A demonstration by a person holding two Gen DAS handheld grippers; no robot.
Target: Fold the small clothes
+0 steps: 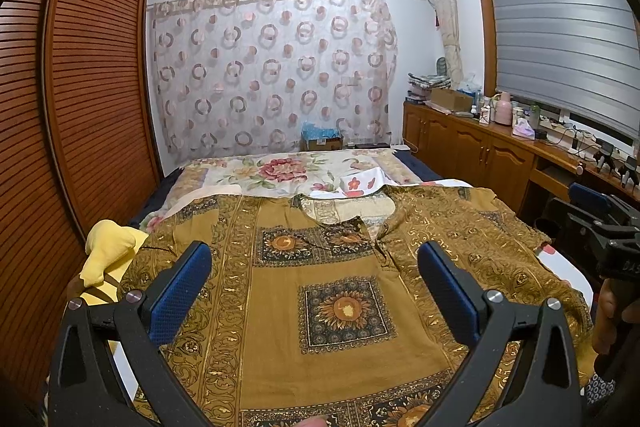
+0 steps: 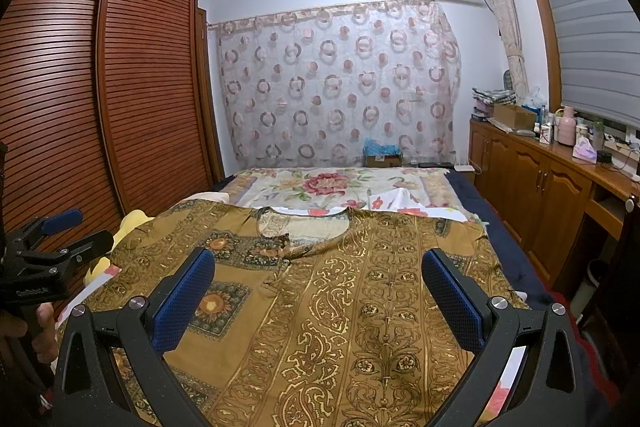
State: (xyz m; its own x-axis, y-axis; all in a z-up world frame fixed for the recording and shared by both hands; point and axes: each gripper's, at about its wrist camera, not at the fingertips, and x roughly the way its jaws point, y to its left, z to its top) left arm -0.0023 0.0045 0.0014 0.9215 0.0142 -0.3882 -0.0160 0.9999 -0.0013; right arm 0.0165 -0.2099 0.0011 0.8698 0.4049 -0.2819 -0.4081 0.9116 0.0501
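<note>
- Two grippers are ours here, one in each hand, and both hover above a mustard-gold patterned top (image 1: 340, 291) that lies spread flat on the bed (image 1: 280, 173), neckline toward the far wall.
- Our left gripper (image 1: 314, 279) has its blue-padded fingers spread wide with nothing between them; the top's sunflower-panelled left half lies directly below and ahead of it, not touched.
- Our right gripper (image 2: 318, 287) is likewise spread wide and grips nothing; beneath it we see the scroll-patterned right half of the top, with the neckline opening just beyond the fingertips.
- From the right wrist view we see the left gripper at the far left edge, beside the top's left sleeve; from the left wrist view the right gripper sits at the far right edge, past the right sleeve.
- Next to the left sleeve a yellow cloth (image 1: 108, 251) lies bunched on the bed.
- Beyond the neckline we see a floral quilt (image 2: 324, 187) covering the far part of the bed.
</note>
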